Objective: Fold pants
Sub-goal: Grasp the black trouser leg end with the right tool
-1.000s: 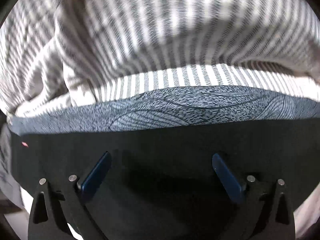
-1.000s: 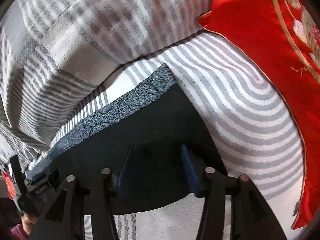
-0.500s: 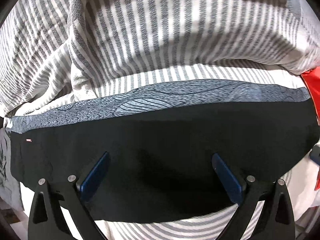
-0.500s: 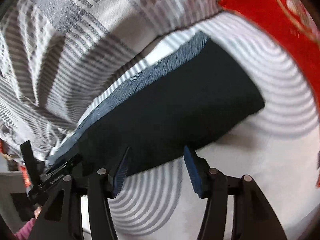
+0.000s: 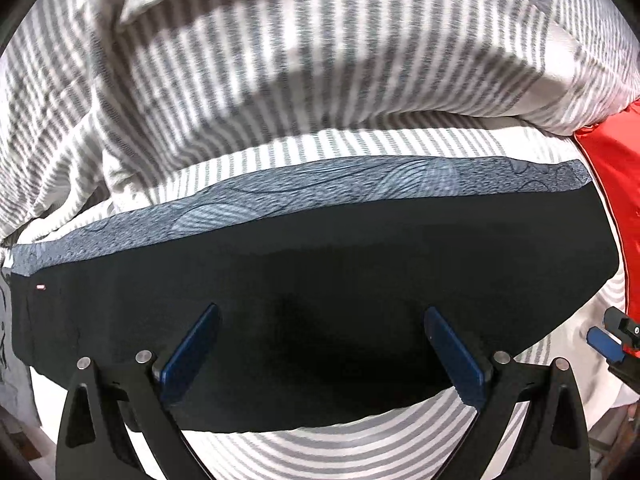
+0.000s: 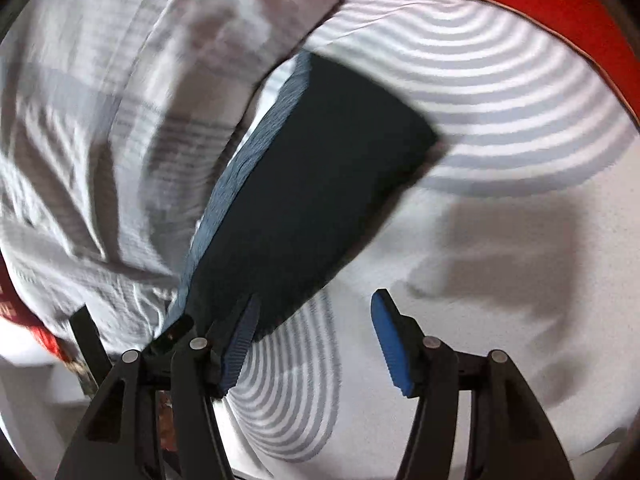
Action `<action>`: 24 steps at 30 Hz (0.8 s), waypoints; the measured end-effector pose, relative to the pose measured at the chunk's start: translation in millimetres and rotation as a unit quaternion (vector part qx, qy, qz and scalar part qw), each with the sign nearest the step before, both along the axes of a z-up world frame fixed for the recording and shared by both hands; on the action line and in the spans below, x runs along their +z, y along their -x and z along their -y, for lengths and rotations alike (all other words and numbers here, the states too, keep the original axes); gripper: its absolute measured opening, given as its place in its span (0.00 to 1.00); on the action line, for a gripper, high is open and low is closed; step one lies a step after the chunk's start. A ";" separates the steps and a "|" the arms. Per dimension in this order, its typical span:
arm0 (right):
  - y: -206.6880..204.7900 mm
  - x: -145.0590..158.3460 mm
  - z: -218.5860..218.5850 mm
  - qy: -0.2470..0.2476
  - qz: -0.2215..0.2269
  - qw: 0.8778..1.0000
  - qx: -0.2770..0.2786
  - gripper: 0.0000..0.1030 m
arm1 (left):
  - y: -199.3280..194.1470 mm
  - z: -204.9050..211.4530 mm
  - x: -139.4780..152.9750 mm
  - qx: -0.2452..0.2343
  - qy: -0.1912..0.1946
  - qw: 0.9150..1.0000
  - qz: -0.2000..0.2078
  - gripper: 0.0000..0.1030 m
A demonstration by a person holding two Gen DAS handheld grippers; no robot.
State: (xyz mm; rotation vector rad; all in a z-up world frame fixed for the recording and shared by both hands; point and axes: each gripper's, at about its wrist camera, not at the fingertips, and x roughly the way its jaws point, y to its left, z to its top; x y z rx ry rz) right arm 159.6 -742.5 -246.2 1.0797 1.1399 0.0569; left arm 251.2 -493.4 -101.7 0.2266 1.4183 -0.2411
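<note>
I have both tools off the cloth now. A second ago my views sat tight over the black pants (image 5: 320, 280); since then both have pulled back, and I can see the whole folded bundle lying flat on the striped bed sheet (image 5: 340, 452). It is a long dark rectangle with its grey patterned band (image 5: 360, 188) along the far edge, just in front of the rumpled striped duvet (image 5: 280, 80). The red cushion (image 5: 616, 208) sits just beside its right end.

My left tool (image 5: 320, 356) hangs above the near half of the pants, jaws spread wide with nothing pinched between them. My right tool (image 6: 316, 344) has swung off toward the right end; its jaws are opening, and only bare sheet lies between the pads. Its left pad overlaps the pants' near corner in the picture, though I cannot tell whether it touches.

I read this as a release: the fold looks laid down and holding its shape with tidy edges. Whether another fold is wanted I judge from its length; it still looks long enough to halve once more.
</note>
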 end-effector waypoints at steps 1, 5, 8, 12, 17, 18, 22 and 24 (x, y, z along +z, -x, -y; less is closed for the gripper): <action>0.6 -0.9 5.3 -0.001 0.001 1.000 -0.006 0.61 | -0.8 5.2 -1.3 -0.003 -0.001 1.000 0.001 0.99; 1.2 -7.2 23.1 -0.009 0.012 0.999 -0.038 0.61 | -2.9 22.1 -1.6 -0.014 -0.003 1.000 0.015 0.99; -1.5 -13.9 32.5 -0.020 0.022 0.998 -0.060 0.61 | -4.4 33.3 -2.8 -0.018 -0.002 1.000 0.019 0.99; -10.2 -23.6 37.4 -0.037 0.031 0.996 -0.079 0.61 | -5.8 43.8 -13.6 -0.020 -0.012 0.999 0.023 0.99; -25.7 -34.4 37.9 -0.061 0.051 0.993 -0.090 0.61 | -3.7 39.6 -47.2 -0.004 -0.021 1.000 -0.004 0.99; -29.6 -36.6 37.9 -0.067 0.056 0.992 -0.093 0.62 | -2.4 36.5 -48.6 0.005 -0.011 1.000 0.002 0.99; -41.6 -38.2 34.5 -0.076 0.065 0.991 -0.094 0.62 | -1.3 36.0 -49.3 0.003 -0.013 1.000 0.008 1.00; -46.6 -39.8 33.7 -0.085 0.063 0.990 -0.092 0.62 | -3.2 34.4 -50.6 0.006 -0.009 1.000 0.000 1.00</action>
